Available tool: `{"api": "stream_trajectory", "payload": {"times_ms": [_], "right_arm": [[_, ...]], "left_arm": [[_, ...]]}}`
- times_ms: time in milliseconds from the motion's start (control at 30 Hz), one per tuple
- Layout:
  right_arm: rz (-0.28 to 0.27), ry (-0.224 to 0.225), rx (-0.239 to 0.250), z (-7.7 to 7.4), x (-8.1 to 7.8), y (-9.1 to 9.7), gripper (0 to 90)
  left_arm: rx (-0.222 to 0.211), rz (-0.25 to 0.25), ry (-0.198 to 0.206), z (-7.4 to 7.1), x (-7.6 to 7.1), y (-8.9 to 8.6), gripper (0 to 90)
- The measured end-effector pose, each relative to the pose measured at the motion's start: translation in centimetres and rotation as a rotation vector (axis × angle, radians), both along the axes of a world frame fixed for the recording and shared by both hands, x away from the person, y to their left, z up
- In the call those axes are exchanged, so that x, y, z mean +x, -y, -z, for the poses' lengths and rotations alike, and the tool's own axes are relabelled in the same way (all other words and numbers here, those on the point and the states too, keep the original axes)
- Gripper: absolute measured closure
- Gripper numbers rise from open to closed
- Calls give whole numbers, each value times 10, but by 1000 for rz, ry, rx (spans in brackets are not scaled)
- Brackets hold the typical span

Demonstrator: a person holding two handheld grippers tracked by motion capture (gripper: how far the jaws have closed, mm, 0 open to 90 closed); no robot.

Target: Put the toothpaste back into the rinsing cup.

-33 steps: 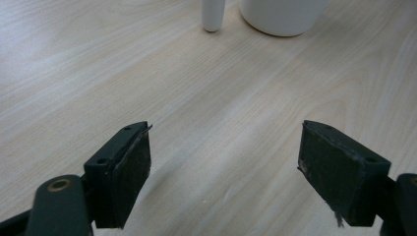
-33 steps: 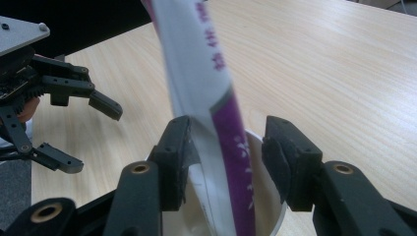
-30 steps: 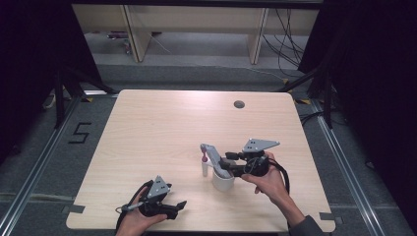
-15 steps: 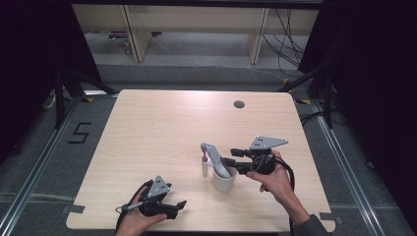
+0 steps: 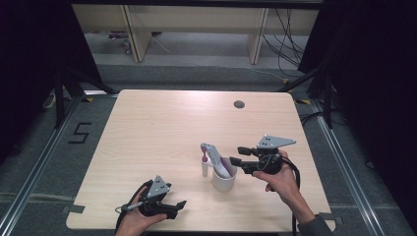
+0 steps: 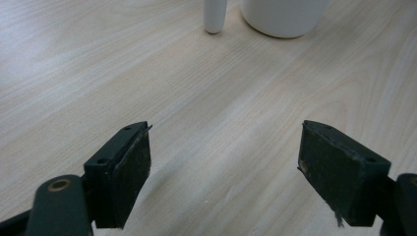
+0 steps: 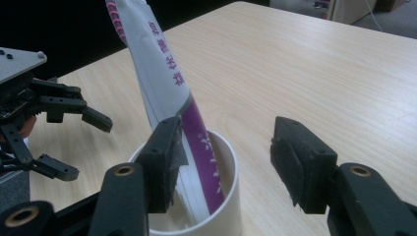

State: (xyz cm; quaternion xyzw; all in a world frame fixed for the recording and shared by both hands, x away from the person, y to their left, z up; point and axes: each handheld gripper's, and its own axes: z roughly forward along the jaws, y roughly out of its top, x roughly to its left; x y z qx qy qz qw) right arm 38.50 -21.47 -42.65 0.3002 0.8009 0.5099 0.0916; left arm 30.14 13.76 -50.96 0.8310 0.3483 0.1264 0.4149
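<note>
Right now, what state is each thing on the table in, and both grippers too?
Toothpaste tube: standing tilted inside the cup, top leaning against the rim, free of any grip.
White cup: upright on the table.
Small white stick: upright beside the cup.
Right gripper: open, jaws have just been opening, nothing pressed between them.
Left gripper: open, empty, resting low over the table.

Left claw [image 5: 178, 205] rests open; right claw [image 5: 235, 155], just opening, grips nothing.

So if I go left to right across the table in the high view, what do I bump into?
Left gripper → small white stick → cup → right gripper.
</note>
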Motion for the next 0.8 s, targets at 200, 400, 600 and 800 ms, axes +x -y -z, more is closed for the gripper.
{"api": "stream_trajectory", "payload": {"times_ms": [200,400,600,800], "right_arm": [[33,-9,4,1,-2,11,435],[58,-40,28,3,-7,22,421],[70,-50,25,6,-12,32,386],[90,-49,2,6,-16,40,356]], "left_arm": [[7,2,0,0,0,-1,195],[-18,-10,-3,-1,1,-1,195],[-14,-12,-1,-1,0,-2,195],[-8,-17,-3,-2,1,-5,195]]}}
